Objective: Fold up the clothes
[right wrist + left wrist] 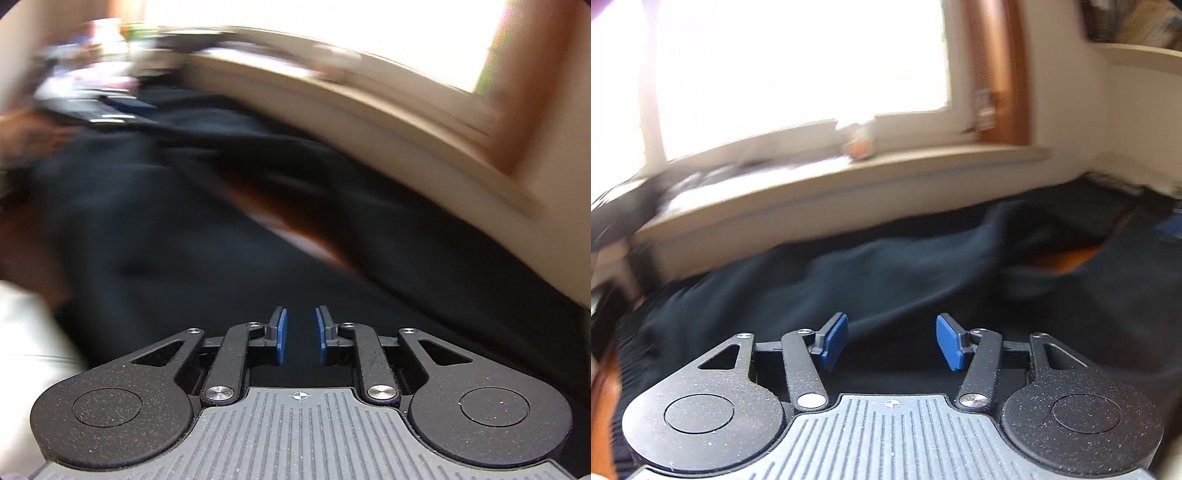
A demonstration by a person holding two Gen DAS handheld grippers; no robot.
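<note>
A dark navy garment (886, 266) lies spread and rumpled over an orange-brown tabletop (1067, 260) below a window. My left gripper (892, 332) hovers over the cloth, open, its blue pads (833, 341) wide apart with nothing between them. In the right wrist view the same garment (166, 240) fills the middle, heavily blurred, with a strip of tabletop (295, 229) showing in a gap. My right gripper (300, 328) stands just above the cloth with a narrow gap between its blue pads (281, 332), gripping nothing.
A pale windowsill (849, 177) runs along the far side of the table, under a bright window, with a small object (858, 142) on it. A blurred dark device with blue parts (110, 105) shows at the garment's far left end. A pale wall (1108, 129) stands at the right.
</note>
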